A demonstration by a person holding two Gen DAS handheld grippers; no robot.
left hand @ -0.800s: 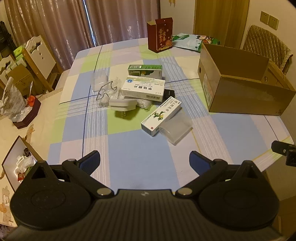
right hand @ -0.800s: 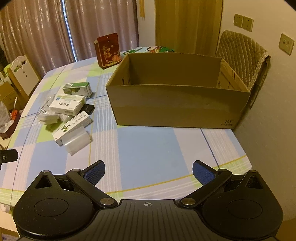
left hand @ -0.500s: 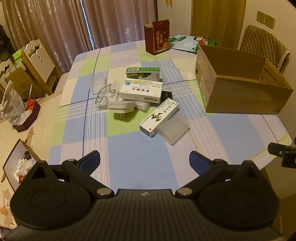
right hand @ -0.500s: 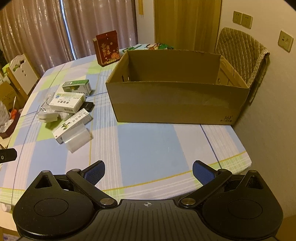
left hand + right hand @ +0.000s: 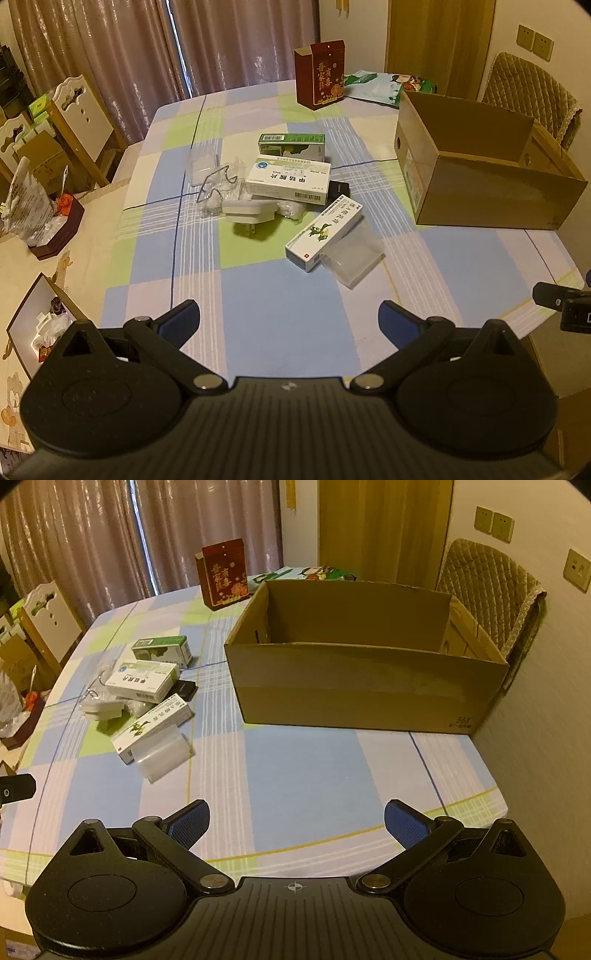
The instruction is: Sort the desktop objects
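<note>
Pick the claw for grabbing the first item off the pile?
Probably the left claw: open, facing the pile, clear plastic case nearest. The right claw, open too, faces the cardboard box.

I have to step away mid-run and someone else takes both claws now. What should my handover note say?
Left claw: open, empty, hovering over the table's near edge.
Right claw: open, empty, facing the cardboard box.
Clutter sits in one pile at mid-table: green medicine box, white medicine box, dragon-print box, white plug adapter, clear plastic container.
Done: nothing visibly sorted; the box's visible interior looks empty.
Left: sort every item.
</note>
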